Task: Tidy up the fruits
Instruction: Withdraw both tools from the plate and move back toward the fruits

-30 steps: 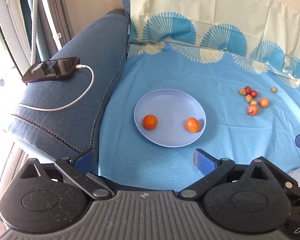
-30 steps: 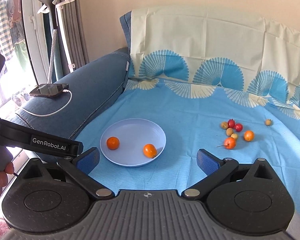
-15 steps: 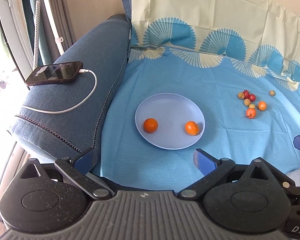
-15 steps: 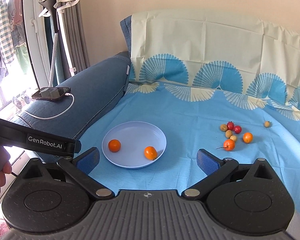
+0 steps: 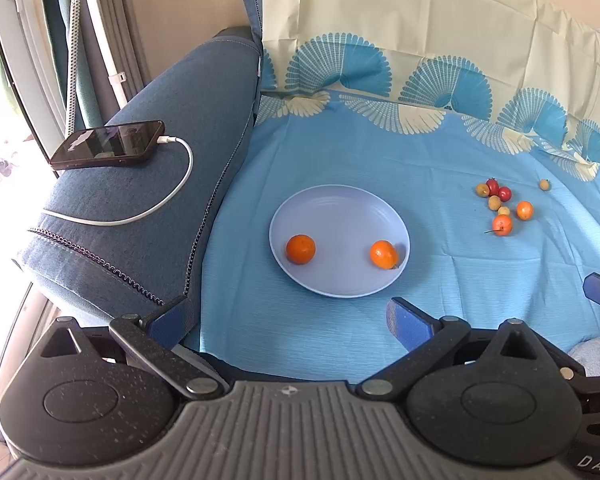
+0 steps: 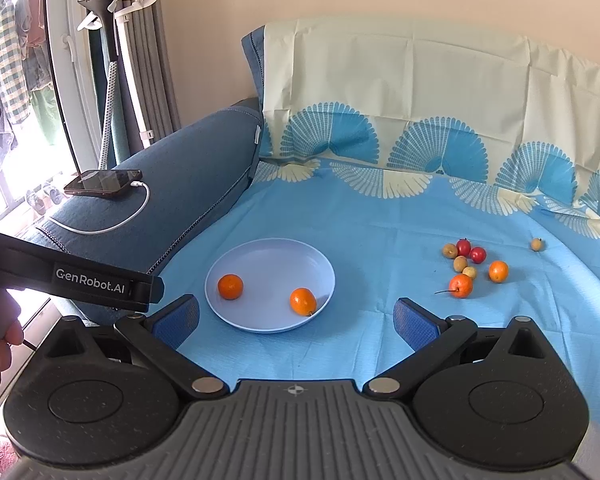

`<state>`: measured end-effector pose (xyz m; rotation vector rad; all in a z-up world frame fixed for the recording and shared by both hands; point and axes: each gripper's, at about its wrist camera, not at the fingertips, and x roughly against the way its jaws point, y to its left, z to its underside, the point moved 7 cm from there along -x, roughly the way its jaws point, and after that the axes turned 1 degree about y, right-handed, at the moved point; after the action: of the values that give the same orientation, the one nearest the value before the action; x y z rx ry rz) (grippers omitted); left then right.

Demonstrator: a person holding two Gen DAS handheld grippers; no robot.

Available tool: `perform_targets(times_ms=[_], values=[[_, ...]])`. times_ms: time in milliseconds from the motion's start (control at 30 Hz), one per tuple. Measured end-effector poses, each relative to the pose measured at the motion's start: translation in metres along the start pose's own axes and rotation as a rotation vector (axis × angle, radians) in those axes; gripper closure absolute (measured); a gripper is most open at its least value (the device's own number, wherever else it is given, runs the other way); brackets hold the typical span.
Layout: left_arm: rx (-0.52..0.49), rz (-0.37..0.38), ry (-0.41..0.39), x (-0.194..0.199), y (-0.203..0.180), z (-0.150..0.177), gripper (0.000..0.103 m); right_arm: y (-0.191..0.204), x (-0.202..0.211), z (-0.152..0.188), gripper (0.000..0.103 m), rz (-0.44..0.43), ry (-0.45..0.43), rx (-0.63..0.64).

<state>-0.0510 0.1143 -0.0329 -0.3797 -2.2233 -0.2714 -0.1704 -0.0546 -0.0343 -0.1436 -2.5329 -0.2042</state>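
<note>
A pale blue plate (image 5: 340, 216) (image 6: 272, 260) lies on the blue cloth and holds two oranges, one at its left (image 5: 300, 249) (image 6: 230, 286) and one at its right (image 5: 384, 254) (image 6: 303, 301). A cluster of small red, orange and yellow fruits (image 5: 500, 204) (image 6: 470, 266) lies on the cloth to the right, with one small yellow fruit (image 5: 544, 184) (image 6: 536, 244) apart. My left gripper (image 5: 288, 320) is open and empty, short of the plate. My right gripper (image 6: 296, 320) is open and empty, short of the plate's near rim.
A blue sofa arm (image 5: 148, 200) on the left carries a black phone (image 5: 108, 144) (image 6: 104, 182) on a white cable (image 5: 172, 200). The left gripper's strap (image 6: 80, 280) crosses the right wrist view. A garment steamer stand (image 6: 112, 60) stands by the window.
Both grippers have pulled back and risen a little, so the plate and fruits sit slightly farther and lower in view. Jaws stay open; no fruit has moved.
</note>
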Motion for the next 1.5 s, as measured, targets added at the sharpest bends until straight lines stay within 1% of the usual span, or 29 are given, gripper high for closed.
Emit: perform_targets(times_ms=[433,867,1267,1500], values=[[-0.004,-0.002,0.005,-0.002,-0.001,0.001,0.000,0.001,-0.002,0.002,0.001,-0.001,0.007,-0.005],[-0.011,-0.004,0.028,-0.011,-0.004,-0.002,0.000,-0.003,-0.010,0.003,0.001,-0.007,0.020,-0.022],[-0.022,-0.002,0.068,-0.029,-0.008,-0.005,0.000,-0.012,-0.024,0.005,0.001,0.001,0.049,-0.058],[-0.033,0.005,0.097,-0.045,-0.014,-0.010,0.000,-0.025,-0.038,0.008,0.001,0.016,0.082,-0.088]])
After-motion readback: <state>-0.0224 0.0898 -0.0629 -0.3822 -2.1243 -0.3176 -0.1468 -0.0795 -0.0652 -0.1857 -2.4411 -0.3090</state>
